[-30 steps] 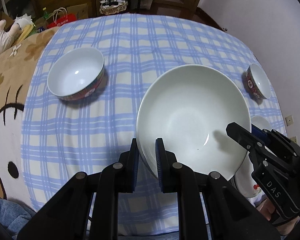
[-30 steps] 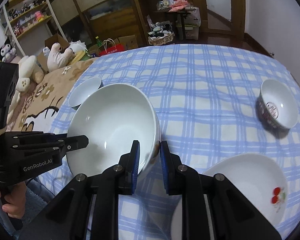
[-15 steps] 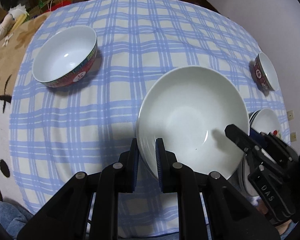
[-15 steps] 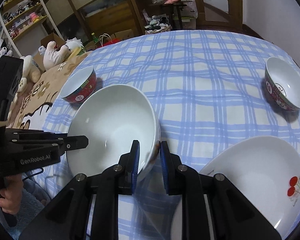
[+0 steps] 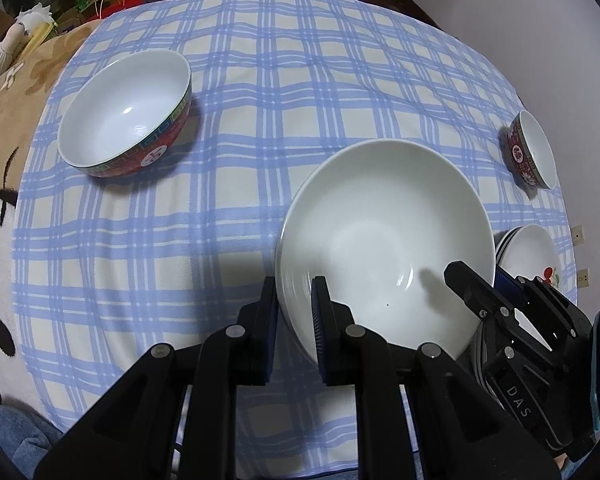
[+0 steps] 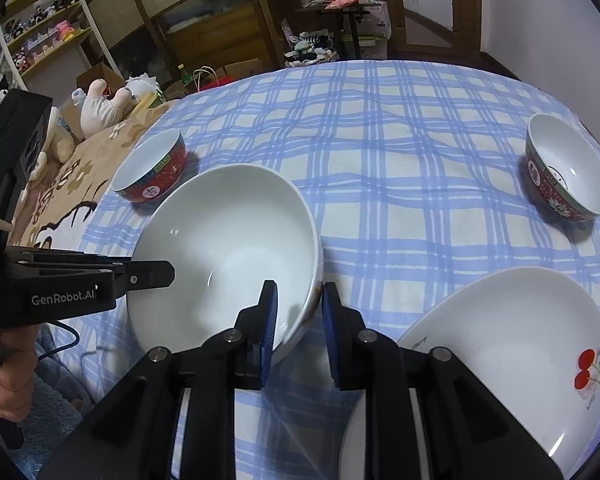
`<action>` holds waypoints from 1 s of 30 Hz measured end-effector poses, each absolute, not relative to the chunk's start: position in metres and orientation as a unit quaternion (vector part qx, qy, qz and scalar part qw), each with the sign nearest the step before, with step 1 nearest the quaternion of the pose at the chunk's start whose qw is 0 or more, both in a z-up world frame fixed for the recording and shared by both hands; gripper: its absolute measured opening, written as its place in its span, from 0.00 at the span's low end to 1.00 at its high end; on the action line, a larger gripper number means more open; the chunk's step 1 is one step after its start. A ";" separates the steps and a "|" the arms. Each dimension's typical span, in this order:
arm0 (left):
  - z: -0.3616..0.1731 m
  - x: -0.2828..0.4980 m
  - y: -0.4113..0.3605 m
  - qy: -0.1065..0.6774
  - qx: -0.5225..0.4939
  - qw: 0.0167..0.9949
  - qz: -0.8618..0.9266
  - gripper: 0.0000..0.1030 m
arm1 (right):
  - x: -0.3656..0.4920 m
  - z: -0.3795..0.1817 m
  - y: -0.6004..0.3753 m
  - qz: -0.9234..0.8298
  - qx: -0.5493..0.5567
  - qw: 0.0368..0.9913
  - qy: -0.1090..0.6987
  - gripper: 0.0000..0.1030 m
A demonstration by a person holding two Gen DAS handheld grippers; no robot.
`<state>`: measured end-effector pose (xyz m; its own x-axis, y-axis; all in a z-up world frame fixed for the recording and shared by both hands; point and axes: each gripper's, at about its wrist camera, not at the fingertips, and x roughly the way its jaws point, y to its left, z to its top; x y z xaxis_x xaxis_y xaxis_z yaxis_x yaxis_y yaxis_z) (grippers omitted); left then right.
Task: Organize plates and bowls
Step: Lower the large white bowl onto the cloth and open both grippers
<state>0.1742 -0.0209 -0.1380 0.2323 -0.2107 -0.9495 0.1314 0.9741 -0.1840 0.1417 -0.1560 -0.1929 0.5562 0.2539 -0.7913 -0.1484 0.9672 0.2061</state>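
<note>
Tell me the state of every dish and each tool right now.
Large white bowl: upright, empty, rim pinched by both tools.
Left tool: shut on its near rim.
Right tool: shut on the opposite rim.
Bigger red bowl: upright, empty.
Smaller red bowl: upright, empty.
Cherry plate: empty.

Left hand-held gripper (image 5: 294,312): matte black, angular, silver round screws, blue pads (image 5: 315,320) lining the fingers. White "GenRobot.AI" lettering on its side, black cable trailing below. Right hand-held gripper (image 6: 296,316): same black build, "DAS" printed in white. Bare skin on the hand (image 6: 10,376).
</note>
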 end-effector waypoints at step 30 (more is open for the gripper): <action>-0.132 0.175 -0.017 0.605 -0.028 0.788 -0.112 0.18 | 0.146 -0.188 -0.154 0.106 0.047 0.877 0.466 0.24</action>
<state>0.1749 -0.0169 -0.1320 0.2422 -0.2103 -0.9472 0.1419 0.9734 -0.1798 0.1465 -0.1540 -0.1881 0.5432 0.2301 -0.8075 -0.1430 0.9730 0.1811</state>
